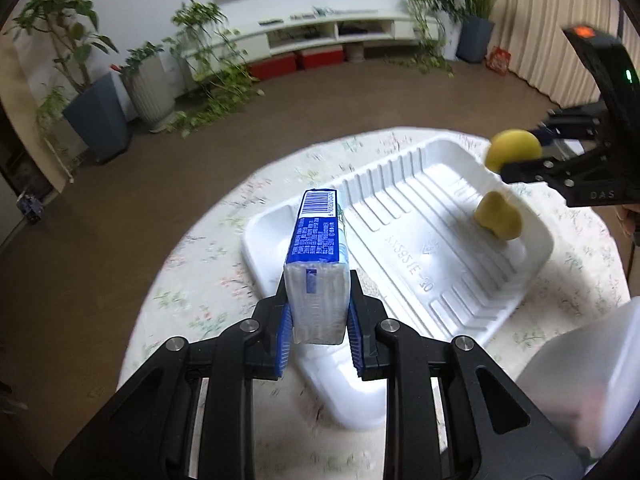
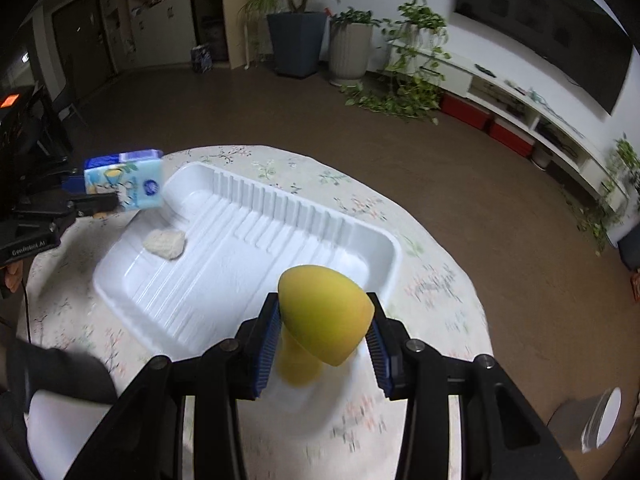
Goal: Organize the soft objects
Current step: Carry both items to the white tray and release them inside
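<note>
Two grippers over white tray (image 1: 532, 252) on tabletop (image 1: 192, 280): left gripper (image 1: 318, 320) clamps tissue pack (image 1: 316, 256), right gripper (image 2: 322, 344) clamps yellow sponge (image 2: 324, 312). Step: carrying in. Next, likely: lower, release inside tray beside pale sponge (image 2: 165, 243).

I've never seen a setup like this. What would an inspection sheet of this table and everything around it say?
Surface: round table with floral cloth.
Job's things: white ribbed plastic tray holding a pale foam lump; blue tissue pack; yellow mushroom-shaped foam toy.
Clutter: nothing seen.
Grippers: left gripper shut on the pack; right gripper shut on the toy.
Cables: thin black cable at the table edge.
Surroundings: potted plants, low white shelf unit.
</note>
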Demonstrator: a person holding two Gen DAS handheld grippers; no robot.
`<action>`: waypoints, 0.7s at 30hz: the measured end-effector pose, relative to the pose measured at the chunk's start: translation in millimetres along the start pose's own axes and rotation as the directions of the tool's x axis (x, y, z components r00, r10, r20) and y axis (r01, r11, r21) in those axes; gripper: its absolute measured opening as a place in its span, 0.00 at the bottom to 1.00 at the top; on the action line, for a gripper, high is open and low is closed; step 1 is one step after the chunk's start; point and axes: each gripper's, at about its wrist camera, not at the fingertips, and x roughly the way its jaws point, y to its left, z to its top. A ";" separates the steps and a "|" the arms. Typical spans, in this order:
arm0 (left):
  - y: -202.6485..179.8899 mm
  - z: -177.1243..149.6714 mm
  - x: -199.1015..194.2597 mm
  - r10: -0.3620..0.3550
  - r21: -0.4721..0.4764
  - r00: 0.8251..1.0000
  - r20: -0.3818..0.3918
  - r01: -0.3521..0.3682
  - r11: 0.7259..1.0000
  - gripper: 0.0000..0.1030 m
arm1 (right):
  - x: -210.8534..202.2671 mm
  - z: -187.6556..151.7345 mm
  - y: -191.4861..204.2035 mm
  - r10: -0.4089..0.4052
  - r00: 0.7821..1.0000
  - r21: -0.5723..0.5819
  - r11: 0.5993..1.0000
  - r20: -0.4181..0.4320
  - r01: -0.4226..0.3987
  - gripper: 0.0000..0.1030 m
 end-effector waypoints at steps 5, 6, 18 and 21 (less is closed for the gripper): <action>-5.5 -0.1 31.8 -0.005 0.042 0.998 -0.061 0.007 0.999 0.21 | 38.1 17.4 12.8 -0.006 0.999 -0.053 0.999 -0.048 0.004 0.42; -6.3 -0.5 34.0 -0.005 0.042 0.998 -0.063 0.008 0.999 0.21 | 45.7 19.4 14.0 -0.010 0.998 -0.057 0.998 -0.058 0.006 0.42; -8.4 -3.0 43.6 0.003 0.046 0.998 -0.066 0.000 0.999 0.24 | 80.3 18.2 12.9 -0.006 0.997 -0.043 0.999 -0.072 0.003 0.43; -9.6 -1.4 45.5 0.013 0.041 0.997 -0.071 -0.010 0.999 0.26 | 78.7 17.1 13.8 -0.013 0.998 -0.050 0.999 -0.064 0.010 0.45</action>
